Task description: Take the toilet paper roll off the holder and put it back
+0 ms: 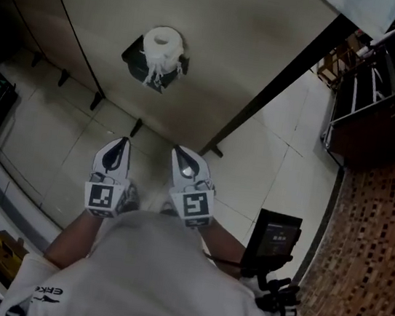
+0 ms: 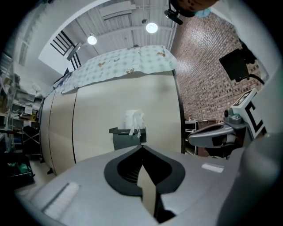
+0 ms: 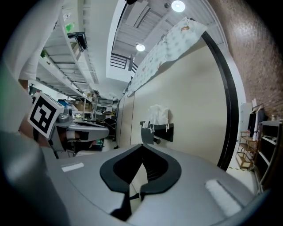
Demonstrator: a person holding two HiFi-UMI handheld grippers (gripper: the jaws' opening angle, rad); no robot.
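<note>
Grey left gripper [image 1: 117, 143] and right gripper [image 1: 183, 153], both closed and empty, point at a toilet paper roll [image 1: 161, 45] on the wall.

Each gripper's jaws meet at the tips with nothing between them. The two are held roughly level and parallel, just beside each other, marker cubes nearest the person's chest. The bare left forearm [image 1: 72, 234] is bent close to a white shirt [image 1: 165, 274]. Well ahead of the grippers, the white roll sits at the top of its dark holder [image 1: 135, 56], loose shreds hanging over the front. The holder is fixed to a beige partition panel [image 1: 237, 42], above a pale tiled floor [image 1: 272, 150].
</note>
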